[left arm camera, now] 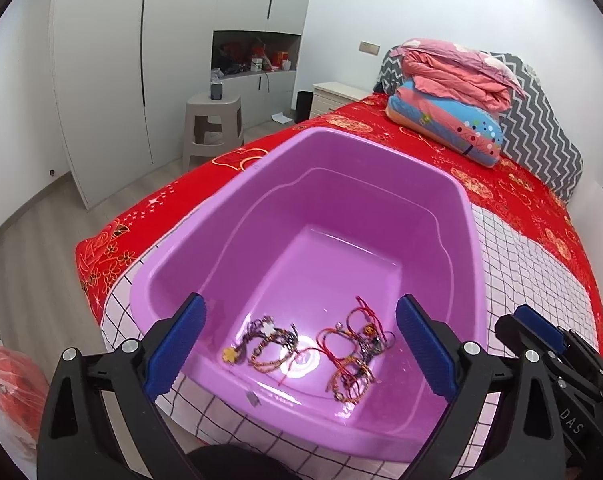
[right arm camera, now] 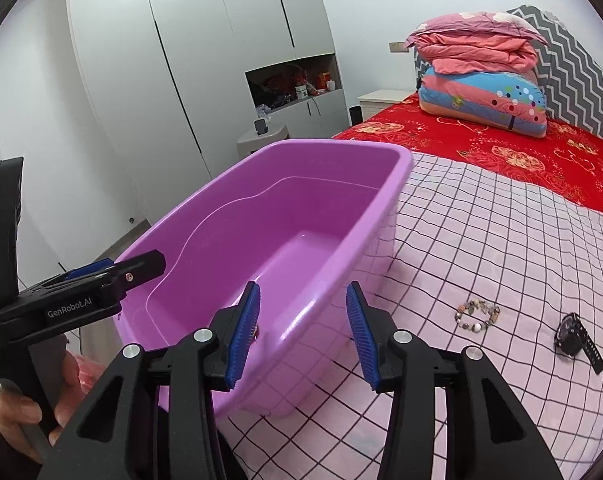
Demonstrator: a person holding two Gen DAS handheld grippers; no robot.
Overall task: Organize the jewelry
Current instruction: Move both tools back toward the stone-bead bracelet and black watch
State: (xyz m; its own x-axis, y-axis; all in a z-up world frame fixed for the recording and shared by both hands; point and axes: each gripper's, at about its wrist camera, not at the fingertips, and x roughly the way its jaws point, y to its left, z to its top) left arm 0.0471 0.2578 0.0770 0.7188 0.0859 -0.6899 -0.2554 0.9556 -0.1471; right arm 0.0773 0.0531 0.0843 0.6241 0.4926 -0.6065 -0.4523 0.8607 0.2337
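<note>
Hovering over the near end of a purple plastic tub (left arm camera: 261,208), the left gripper (left arm camera: 301,348) holds its ribbed blue pads (left arm camera: 173,344) spread wide with nothing between them. The right gripper (right arm camera: 303,332) is parted too, less widely, and empty, straddling the tub's near right rim (right arm camera: 365,240).

The tub is smooth and glossy, rectangular with rounded corners and a stepped inner wall. On its floor lie two tangled heaps of braided cord bracelets (left arm camera: 349,356) in red, orange and dark thread, the left heap carrying small flower charms.

Outside the tub, on the pink black-gridded cloth (right arm camera: 481,240), rest a ring-shaped bracelet of mixed beads (right arm camera: 477,314) and, further right, a black wristwatch (right arm camera: 577,338), apart from each other. Beyond lies a red patterned bedspread (right arm camera: 481,140).
</note>
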